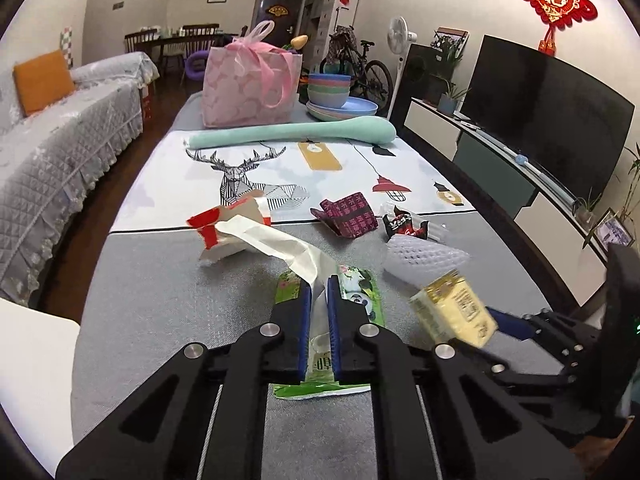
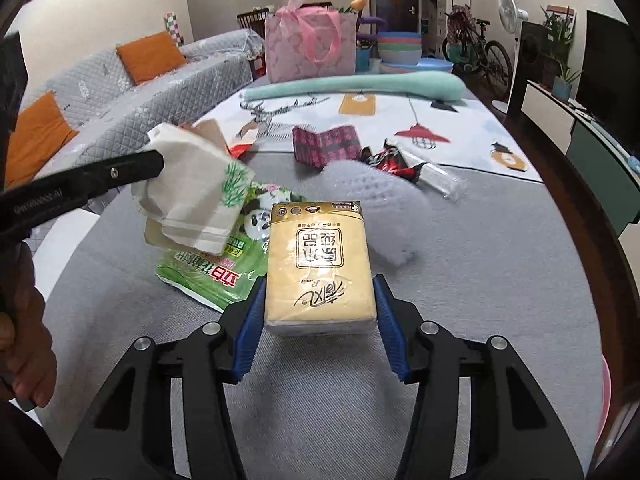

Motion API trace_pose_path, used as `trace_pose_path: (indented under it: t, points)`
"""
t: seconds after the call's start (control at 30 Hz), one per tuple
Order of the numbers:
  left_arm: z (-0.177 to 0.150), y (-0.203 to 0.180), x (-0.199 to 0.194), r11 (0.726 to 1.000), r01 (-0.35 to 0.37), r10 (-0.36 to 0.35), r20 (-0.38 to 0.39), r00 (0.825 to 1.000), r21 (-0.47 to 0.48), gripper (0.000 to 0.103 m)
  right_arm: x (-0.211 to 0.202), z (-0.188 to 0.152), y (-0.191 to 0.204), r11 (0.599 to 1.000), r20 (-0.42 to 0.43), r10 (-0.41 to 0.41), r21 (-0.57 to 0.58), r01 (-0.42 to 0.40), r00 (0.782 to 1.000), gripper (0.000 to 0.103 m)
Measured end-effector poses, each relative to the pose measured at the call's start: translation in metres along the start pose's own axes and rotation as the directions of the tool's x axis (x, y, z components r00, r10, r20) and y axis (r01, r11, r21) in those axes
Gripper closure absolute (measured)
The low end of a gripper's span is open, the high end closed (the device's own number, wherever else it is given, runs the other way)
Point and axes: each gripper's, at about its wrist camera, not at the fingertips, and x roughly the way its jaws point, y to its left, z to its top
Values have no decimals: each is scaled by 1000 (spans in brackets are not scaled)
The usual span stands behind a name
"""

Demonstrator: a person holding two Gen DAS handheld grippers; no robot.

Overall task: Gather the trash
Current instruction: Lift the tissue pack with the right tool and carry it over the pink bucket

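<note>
Left hand-held gripper (image 1: 319, 292) pinching white tissue (image 1: 280, 242), right hand-held gripper (image 2: 318, 312) clamping yellow tissue pack (image 2: 318, 264); green wrapper (image 2: 208, 276) seemingly beneath

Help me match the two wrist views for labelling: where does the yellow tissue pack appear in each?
Left wrist: yellow tissue pack at lower right, held by the right gripper.
Right wrist: centre, between the blue fingers.
Shared landmark: the pink bag at the table's far end.
</note>
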Motion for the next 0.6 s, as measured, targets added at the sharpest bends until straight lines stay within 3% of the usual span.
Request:
trace_pose_path:
  t: [0.3,0.6]
  points:
    - [-2,-29,-21,998,-24,22,37,999,50,97,-57,-4,-26,1000,86,-5,14,4,996,51]
    - [-11,-88,-43,989,-75,62,105,993,127,97,-104,-19,-65,998,140,-55,41,49,989,51]
